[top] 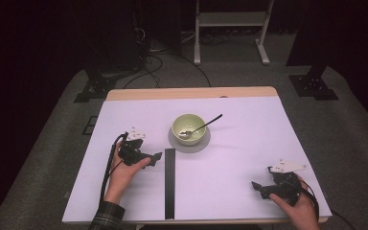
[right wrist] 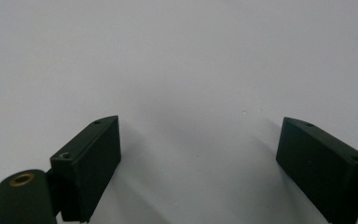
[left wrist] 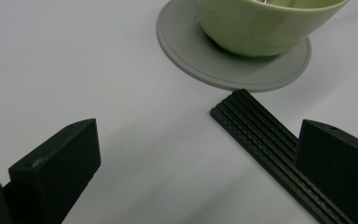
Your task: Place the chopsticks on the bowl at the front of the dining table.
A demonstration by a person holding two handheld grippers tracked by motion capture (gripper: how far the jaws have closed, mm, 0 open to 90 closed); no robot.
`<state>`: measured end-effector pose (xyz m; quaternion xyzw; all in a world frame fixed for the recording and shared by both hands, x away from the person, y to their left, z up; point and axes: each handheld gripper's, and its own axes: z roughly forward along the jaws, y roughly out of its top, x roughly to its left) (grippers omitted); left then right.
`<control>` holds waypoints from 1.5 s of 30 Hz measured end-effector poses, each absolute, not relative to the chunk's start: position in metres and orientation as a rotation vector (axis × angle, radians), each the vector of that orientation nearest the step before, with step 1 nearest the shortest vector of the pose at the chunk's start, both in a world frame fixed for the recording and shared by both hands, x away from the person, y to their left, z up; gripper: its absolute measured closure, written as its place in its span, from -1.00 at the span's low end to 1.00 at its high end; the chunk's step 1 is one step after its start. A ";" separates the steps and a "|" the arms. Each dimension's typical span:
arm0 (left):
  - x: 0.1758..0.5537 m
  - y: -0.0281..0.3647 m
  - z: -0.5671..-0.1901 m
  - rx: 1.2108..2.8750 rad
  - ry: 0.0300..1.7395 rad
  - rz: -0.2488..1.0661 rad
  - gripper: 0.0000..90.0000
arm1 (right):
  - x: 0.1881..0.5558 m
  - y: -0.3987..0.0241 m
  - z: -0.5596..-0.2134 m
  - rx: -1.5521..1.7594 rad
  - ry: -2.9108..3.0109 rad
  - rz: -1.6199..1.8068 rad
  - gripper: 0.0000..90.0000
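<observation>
A pale green bowl (top: 188,127) stands on a round grey coaster (top: 189,143) at the table's middle, with a metal spoon (top: 202,126) lying in it, handle pointing back right. My left gripper (top: 156,157) is open, just left of a black ribbed strip (top: 169,182), and holds nothing. From its own camera the bowl (left wrist: 265,25), the coaster (left wrist: 191,51) and the strip (left wrist: 261,135) lie ahead of the left gripper (left wrist: 200,172). My right gripper (top: 257,187) rests open near the front right corner. The right gripper (right wrist: 200,158) has bare table between its jaws.
The white table (top: 249,139) has a wooden back edge (top: 191,92). Behind it on the dark floor are cables (top: 148,62), black stand feet (top: 314,86) and a white frame (top: 230,28).
</observation>
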<state>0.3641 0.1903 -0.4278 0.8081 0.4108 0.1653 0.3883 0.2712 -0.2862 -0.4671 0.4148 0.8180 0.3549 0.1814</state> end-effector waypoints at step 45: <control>0.393 0.166 -0.458 2.126 1.102 0.447 -1.00 | 0.271 -0.286 -0.467 1.172 2.309 1.001 -0.73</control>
